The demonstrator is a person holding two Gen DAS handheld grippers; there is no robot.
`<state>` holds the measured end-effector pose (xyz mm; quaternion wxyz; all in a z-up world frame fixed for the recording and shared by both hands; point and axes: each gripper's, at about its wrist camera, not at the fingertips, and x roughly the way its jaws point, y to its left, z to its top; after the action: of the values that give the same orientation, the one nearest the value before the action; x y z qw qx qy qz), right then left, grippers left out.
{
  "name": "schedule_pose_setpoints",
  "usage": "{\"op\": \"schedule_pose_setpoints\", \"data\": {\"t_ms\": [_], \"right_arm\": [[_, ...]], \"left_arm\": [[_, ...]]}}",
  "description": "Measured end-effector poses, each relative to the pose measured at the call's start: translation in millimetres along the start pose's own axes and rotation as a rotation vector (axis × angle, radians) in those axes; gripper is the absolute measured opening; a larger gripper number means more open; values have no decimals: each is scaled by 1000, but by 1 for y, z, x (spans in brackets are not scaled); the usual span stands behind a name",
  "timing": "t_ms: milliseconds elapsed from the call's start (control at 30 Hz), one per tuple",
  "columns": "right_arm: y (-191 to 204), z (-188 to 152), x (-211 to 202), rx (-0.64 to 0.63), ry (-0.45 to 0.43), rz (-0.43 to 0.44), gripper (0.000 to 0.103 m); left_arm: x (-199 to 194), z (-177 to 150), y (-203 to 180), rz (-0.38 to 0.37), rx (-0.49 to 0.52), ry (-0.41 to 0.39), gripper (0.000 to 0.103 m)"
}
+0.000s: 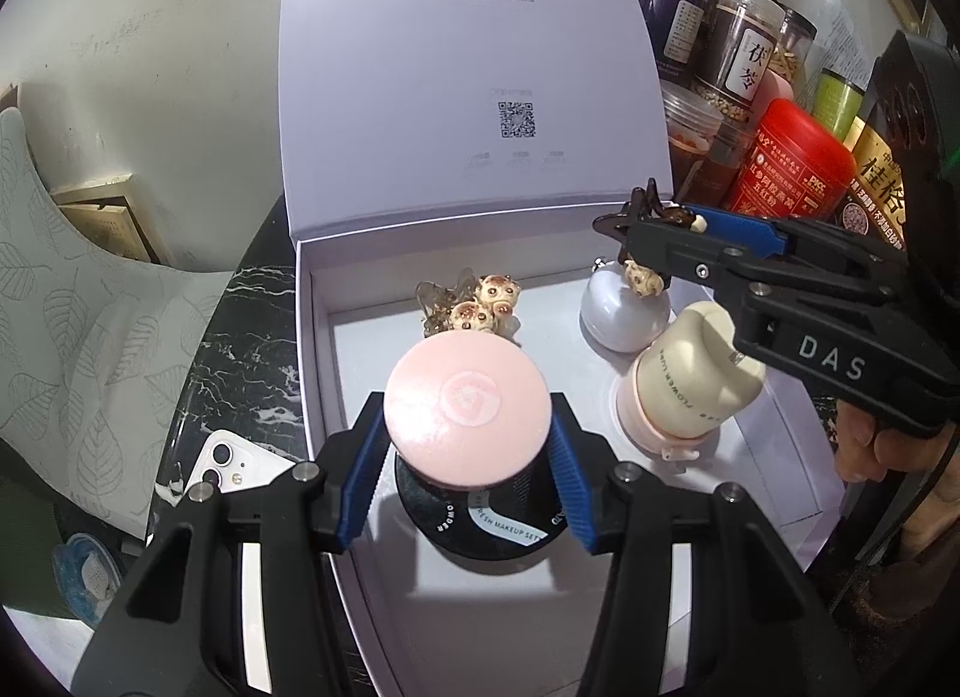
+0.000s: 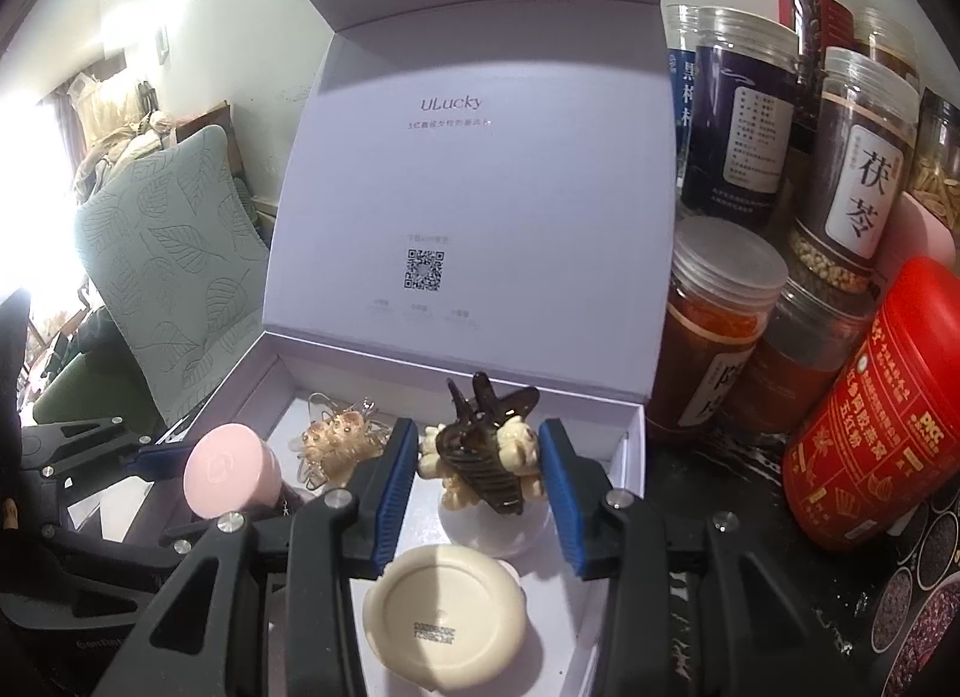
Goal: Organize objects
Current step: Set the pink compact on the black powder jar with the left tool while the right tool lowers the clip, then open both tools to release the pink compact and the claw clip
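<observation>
An open white gift box point(image 1: 312, 337) point(image 2: 636, 439) stands on a dark marble counter, lid upright. My left gripper point(image 1: 468, 451) is shut on a pink-capped black makeup jar point(image 1: 468, 415), held inside the box; the jar also shows in the right wrist view point(image 2: 231, 472). My right gripper point(image 2: 478, 478) point(image 1: 645, 250) is shut on a brown hair claw with cream bears point(image 2: 489, 457), above a white round pot point(image 1: 621, 316). A clear bear hair claw point(image 1: 474, 304) point(image 2: 336, 445) lies at the box's back. A cream bottle point(image 1: 696, 382) point(image 2: 444, 616) stands upside down on its pink cap.
Several jars and a red tin point(image 1: 786, 168) point(image 2: 876, 433) crowd the counter right of the box. A white phone point(image 1: 234, 466) lies left of the box. A green leaf-pattern cushion point(image 2: 168, 253) sits beyond the counter's left edge.
</observation>
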<state>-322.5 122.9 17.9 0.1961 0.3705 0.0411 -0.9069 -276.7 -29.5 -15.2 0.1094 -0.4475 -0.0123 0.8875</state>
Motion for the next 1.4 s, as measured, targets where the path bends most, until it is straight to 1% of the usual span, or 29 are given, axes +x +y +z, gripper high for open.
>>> {"op": "schedule_pose_setpoints", "data": {"t_ms": [433,533,633,667,700,800,1133,1400], "right_arm": [[-1,-2,4,9,31,4,45],[0,-2,4,9,39,5,48],[-1,-3,5,12,46,-3,55],[-1,-3,4,13,46,-5,56],[-1,-3,4,13,46,-7,56],[-2,-4,3,15,46,-11,57],[-6,-5,-3,27,44,-27,63],[-9,-10,-16,57,46,-32,63]], "left_arm": [[-3,-2,-1,-13,0,-3,51],[-3,-1,-1,-14,-1,-3,51],[-3,-2,-2,-12,1,-3,52],[-3,-2,-3,-7,5,-2,55],[-3,-2,-4,-3,9,-2,58],[-3,-3,-6,3,16,-3,59],[-8,0,-6,5,11,-11,60],[-19,-2,-11,7,8,-25,60]]}}
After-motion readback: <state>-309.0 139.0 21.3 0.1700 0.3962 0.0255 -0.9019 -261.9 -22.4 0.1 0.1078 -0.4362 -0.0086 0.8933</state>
